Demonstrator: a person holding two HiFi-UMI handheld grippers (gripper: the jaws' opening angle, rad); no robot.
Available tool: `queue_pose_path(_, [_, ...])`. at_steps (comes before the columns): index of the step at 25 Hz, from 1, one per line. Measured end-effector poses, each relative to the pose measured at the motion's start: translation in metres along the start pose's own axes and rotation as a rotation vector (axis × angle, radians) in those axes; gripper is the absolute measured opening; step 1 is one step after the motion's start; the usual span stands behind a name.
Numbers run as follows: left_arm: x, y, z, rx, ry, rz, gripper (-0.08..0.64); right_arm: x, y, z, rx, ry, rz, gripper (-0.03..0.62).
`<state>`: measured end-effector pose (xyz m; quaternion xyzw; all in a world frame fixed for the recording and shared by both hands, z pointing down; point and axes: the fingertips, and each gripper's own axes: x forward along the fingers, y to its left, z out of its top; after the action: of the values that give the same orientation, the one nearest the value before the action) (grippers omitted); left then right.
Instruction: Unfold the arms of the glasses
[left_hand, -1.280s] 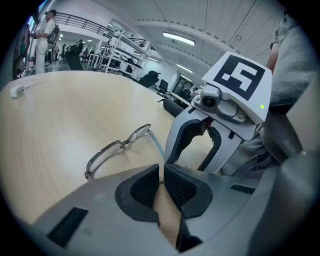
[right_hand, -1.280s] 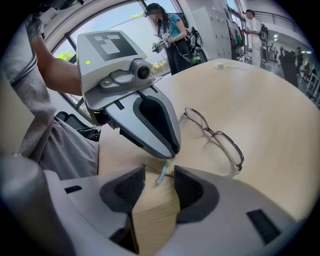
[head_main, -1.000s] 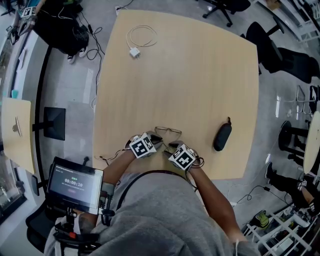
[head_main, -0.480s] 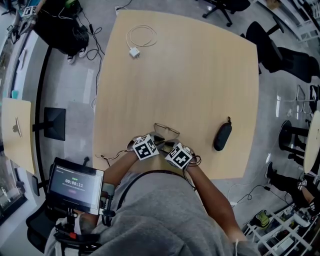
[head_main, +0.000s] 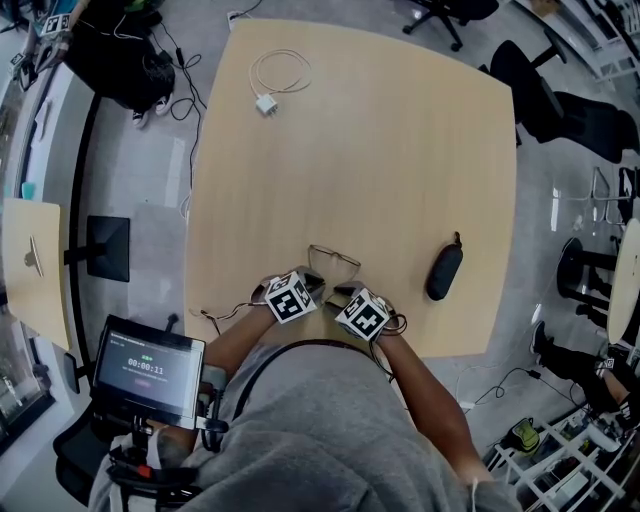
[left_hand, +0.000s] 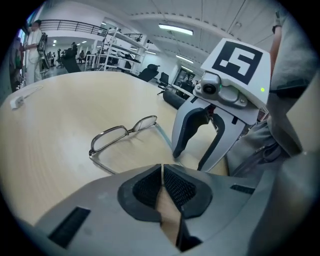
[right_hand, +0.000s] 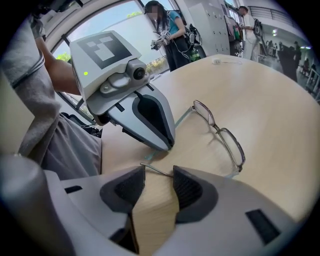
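Thin metal-framed glasses (head_main: 333, 258) lie on the wooden table (head_main: 380, 150) just ahead of both grippers, with both arms stretched back toward me. My left gripper (head_main: 312, 277) is shut, and its tip (right_hand: 167, 145) sits on the teal-ended arm nearest it. The pads (left_hand: 150, 186) meet in the left gripper view, and the arm's far part is hidden under them. My right gripper (head_main: 340, 292) is open. The other arm's thin tip (right_hand: 156, 170) lies across the gap between its pads (right_hand: 187, 190), and its two fingers (left_hand: 180, 132) stand apart by the lenses (left_hand: 123, 131).
A black glasses case (head_main: 445, 271) lies to the right near the table's front edge. A white charger with a coiled cable (head_main: 272, 85) lies at the far left. A screen on a stand (head_main: 148, 368) is beside my left arm. Office chairs and a person (right_hand: 172, 30) stand beyond the table.
The two grippers drew slightly closer together, then the right one eased back a little. The glasses have hardly moved.
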<state>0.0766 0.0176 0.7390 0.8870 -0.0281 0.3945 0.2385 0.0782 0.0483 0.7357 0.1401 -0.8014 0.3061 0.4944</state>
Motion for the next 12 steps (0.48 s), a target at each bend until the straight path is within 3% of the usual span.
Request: queue_pose_path(12, [0.001, -0.001, -0.005, 0.03, 0.018, -0.001, 0.008, -0.022, -0.02, -0.026, 0.076, 0.007, -0.04, 0.176])
